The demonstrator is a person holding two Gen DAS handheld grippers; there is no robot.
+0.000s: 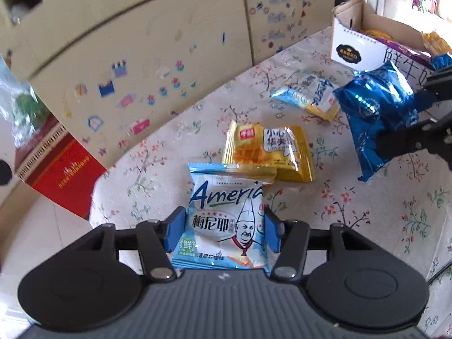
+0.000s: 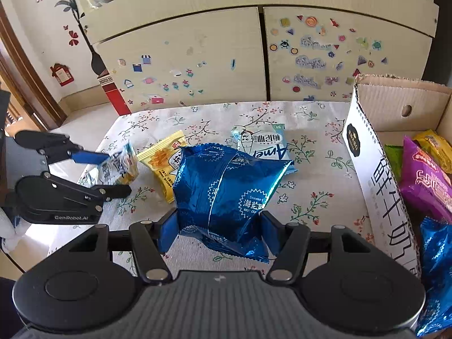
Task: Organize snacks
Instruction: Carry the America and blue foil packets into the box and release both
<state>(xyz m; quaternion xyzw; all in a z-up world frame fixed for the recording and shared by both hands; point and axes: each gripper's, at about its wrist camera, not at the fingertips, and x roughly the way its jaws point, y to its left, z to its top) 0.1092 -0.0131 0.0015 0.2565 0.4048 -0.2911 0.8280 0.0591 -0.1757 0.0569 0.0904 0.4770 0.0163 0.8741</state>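
Note:
My left gripper (image 1: 223, 231) is shut on a light blue and white Ameria snack packet (image 1: 226, 214), held above the floral tablecloth; it also shows at the left of the right wrist view (image 2: 118, 166). My right gripper (image 2: 217, 233) is shut on a shiny dark blue seaweed snack bag (image 2: 226, 195), which shows at the right of the left wrist view (image 1: 375, 118). A yellow waffle packet (image 1: 271, 152) and a second Ameria packet (image 1: 308, 96) lie on the table. The white cardboard box (image 2: 378, 180) at the right holds purple, yellow and blue packets.
The table (image 1: 353, 203) carries a floral cloth, with its left edge near my left gripper. A cream cabinet (image 2: 226, 56) with stickers stands behind it. A red box (image 1: 65, 175) sits on the floor to the left.

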